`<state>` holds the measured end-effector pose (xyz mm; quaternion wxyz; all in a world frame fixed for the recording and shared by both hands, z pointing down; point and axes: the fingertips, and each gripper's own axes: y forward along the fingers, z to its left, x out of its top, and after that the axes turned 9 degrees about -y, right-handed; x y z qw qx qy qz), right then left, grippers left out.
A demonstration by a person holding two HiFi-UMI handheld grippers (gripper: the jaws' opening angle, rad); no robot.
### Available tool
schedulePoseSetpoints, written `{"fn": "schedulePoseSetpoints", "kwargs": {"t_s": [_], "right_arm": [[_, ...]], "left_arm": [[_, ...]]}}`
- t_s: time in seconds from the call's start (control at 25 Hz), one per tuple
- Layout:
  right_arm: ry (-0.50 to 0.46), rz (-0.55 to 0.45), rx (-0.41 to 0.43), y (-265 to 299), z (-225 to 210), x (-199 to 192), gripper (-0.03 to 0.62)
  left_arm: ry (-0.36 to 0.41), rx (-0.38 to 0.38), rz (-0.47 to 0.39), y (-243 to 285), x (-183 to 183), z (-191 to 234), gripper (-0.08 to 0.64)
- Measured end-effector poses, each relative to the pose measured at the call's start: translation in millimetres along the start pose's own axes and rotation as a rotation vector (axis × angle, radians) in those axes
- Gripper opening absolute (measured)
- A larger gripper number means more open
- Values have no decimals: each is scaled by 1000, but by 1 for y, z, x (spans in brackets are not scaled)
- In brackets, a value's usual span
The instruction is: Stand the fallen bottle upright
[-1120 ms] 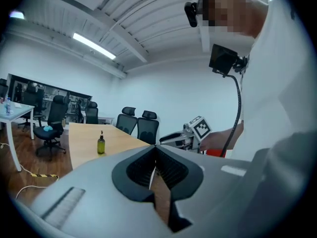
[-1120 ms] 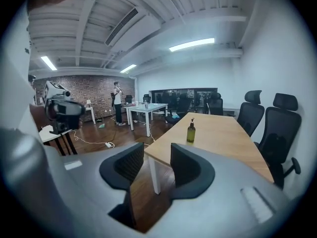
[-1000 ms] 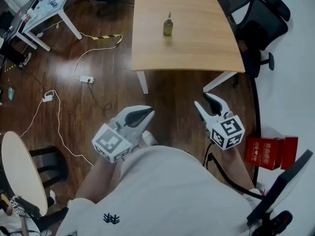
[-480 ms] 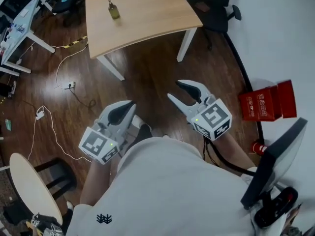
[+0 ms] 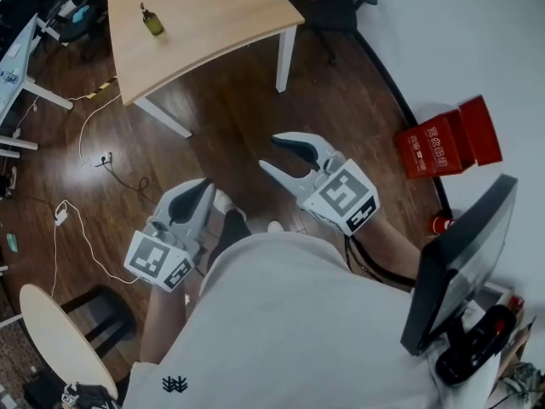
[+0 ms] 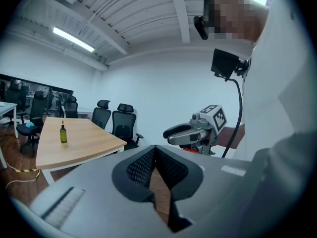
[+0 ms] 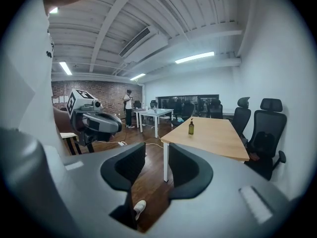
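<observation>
I am looking steeply down on both grippers, which are being held low over the dark wooden floor (image 5: 238, 118), just in front of a white shirt (image 5: 298, 331). The left gripper (image 5: 207, 187) is keeping its jaws pressed together at the tips, with nothing between them. The right gripper (image 5: 267, 154) is holding its jaws apart, and through the gap I am seeing only floor and the toe of a white shoe (image 7: 139, 206).

The bottle (image 5: 153, 20) is standing upright on the light wooden worktop (image 5: 213, 11), well apart from both grippers. Nothing is touching it. In the right gripper view it is showing beyond the jaws, with black office chairs (image 7: 265, 133) standing at the worktop's right. A red box (image 5: 447, 137) is lying on the floor by the white wall, on the right. A black monitor (image 5: 451, 262) is leaning near the right elbow. White cables (image 5: 81, 228) are trailing across the floor on the left.
</observation>
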<state>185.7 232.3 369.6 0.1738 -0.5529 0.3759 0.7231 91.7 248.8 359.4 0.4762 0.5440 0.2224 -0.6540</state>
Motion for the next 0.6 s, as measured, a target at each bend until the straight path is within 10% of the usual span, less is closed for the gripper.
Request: {"fn": "schedulePoseSetpoints", "kwargs": {"t_s": [0.6], "right_arm": [[58, 69, -66, -11, -27, -27, 132]], "left_arm": [[-32, -75, 52, 31, -10, 3, 0]]}}
